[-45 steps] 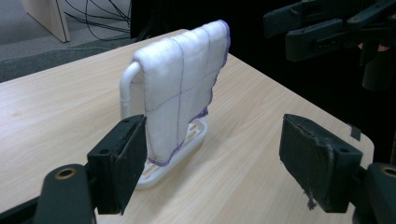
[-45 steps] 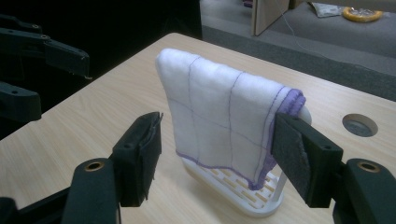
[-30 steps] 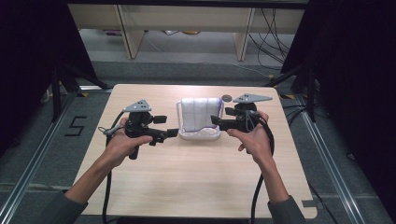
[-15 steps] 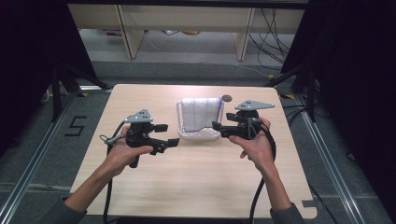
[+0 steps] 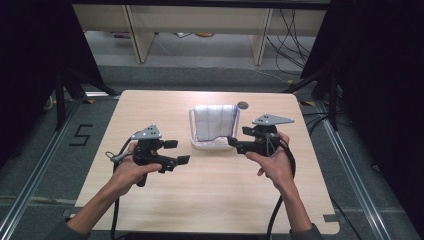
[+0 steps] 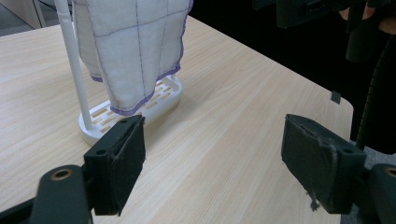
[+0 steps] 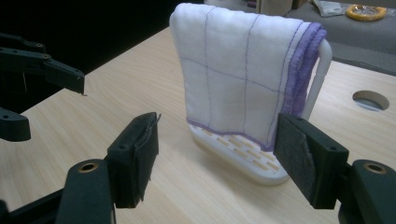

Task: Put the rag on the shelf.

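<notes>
The cloth (image 5: 214,122) hangs over the white rack (image 5: 214,144) at the table's (image 5: 150,210) far centre. Both the left gripper (image 5: 181,152) and the right gripper (image 5: 233,142) are released, empty. Approach the hanging edge squarely, pinch fabric only, avoid the rack post. A "5" (image 5: 80,135) is marked on the floor at left; no other writing is legible.
</notes>
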A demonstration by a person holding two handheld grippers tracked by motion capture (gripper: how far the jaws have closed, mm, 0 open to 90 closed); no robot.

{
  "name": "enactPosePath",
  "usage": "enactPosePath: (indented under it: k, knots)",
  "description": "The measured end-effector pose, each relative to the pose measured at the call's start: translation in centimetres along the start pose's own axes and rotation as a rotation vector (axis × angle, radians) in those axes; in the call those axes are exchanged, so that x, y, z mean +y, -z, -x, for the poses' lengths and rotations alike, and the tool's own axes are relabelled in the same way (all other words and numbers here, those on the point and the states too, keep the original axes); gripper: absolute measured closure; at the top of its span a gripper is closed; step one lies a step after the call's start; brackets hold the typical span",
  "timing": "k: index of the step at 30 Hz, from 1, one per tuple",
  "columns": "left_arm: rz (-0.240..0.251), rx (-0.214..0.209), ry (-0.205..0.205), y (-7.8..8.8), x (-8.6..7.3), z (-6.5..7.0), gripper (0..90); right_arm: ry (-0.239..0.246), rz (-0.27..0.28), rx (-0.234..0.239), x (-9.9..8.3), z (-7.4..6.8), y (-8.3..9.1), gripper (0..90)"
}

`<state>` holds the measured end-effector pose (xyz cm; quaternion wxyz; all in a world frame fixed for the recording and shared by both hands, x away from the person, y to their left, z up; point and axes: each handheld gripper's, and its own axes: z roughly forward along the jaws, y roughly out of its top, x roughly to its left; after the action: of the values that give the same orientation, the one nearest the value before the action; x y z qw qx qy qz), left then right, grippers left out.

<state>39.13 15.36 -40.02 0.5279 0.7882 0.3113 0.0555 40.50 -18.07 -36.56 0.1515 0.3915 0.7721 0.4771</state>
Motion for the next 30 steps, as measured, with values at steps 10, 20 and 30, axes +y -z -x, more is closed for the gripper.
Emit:
enactPosePath:
  k: [10, 20, 30]
  knots:
    - [-0.012, -0.008, -0.008, -0.4, -1.2, -0.1, 21.4, -0.023, -0.013, 0.013, -0.9, -0.1, -0.3, 31.1]
    - [-0.035, 0.001, -0.029, -0.7, -2.2, 0.4, 20.2, -0.009, -0.004, 0.028, -1.7, -0.1, -0.3, 30.1]
    - [-0.043, -0.009, -0.019, -0.7, -3.9, 0.6, 17.5, -0.007, -0.042, 0.056, -3.0, -0.7, -0.6, 27.3]
